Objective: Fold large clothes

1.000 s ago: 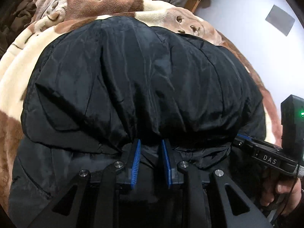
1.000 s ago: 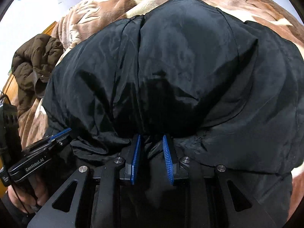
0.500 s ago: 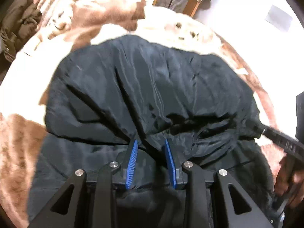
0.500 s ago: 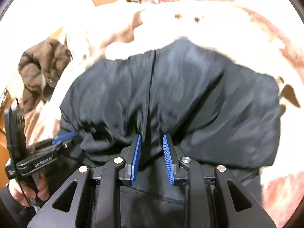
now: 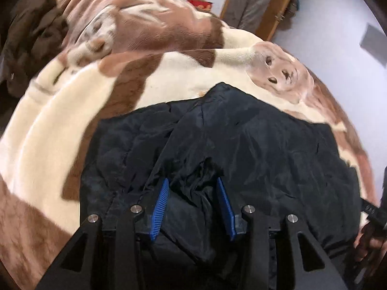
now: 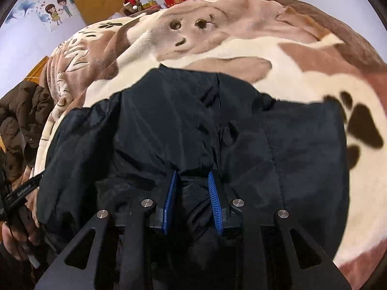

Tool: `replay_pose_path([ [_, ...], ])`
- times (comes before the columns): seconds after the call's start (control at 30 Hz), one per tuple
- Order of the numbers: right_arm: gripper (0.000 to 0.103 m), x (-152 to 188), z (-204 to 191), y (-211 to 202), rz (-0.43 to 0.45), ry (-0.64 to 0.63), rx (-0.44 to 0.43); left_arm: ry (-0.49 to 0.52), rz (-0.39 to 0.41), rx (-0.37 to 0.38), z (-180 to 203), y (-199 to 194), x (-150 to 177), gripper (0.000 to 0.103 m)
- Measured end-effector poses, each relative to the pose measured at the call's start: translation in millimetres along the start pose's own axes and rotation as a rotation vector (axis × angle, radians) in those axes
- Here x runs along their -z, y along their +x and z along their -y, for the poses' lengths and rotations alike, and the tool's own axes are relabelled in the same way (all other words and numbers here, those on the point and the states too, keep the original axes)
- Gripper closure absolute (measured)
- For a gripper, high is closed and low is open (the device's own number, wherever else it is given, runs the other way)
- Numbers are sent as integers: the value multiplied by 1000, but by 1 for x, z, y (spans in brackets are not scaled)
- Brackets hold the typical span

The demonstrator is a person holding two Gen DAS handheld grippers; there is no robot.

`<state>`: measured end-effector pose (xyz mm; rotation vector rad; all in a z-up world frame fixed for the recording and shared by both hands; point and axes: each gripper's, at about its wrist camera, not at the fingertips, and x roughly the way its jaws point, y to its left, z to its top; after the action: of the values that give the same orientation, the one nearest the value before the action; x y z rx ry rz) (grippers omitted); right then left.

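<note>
Leftmost, a brown coat (image 6: 23, 120) sits bunched at the edge of the bed, beside the brown-and-cream blanket (image 6: 302, 77) with its paw prints. Spread across that blanket lies the black jacket (image 6: 169, 125), folded over on itself with its near edge bunched toward both cameras. In the left wrist view, the left claw (image 5: 193, 200) has its blue pads (image 5: 160, 200) standing apart and opening, a crumpled ridge of the black jacket (image 5: 266, 140) loose between them without being squeezed. Further right, the right claw (image 6: 192, 198) also has its jaws opening slightly, yet its pads (image 6: 215, 198) sit against a gathered fold of jacket fabric and pinch it.
</note>
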<state>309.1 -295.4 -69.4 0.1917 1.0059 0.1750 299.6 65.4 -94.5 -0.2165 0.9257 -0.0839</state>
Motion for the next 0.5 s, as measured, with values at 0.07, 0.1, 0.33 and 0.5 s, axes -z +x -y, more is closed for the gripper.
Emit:
replay_pose_path([
  [0.07,76,-2,1,-3,-8,-1,13,17,-2,-15,4,-1,-1,59],
  [0.1,76,-6,-1,-8,-19,11,21,9,-8,-16,5,-3,-3,59],
  [0.33,75,4,-54,-73,90,-82,-109,2,70,110,21,-65,10,59],
  [0.5,76,29,-77,-27,-51,-132,-157,85,8,137,53,-55,39,59],
])
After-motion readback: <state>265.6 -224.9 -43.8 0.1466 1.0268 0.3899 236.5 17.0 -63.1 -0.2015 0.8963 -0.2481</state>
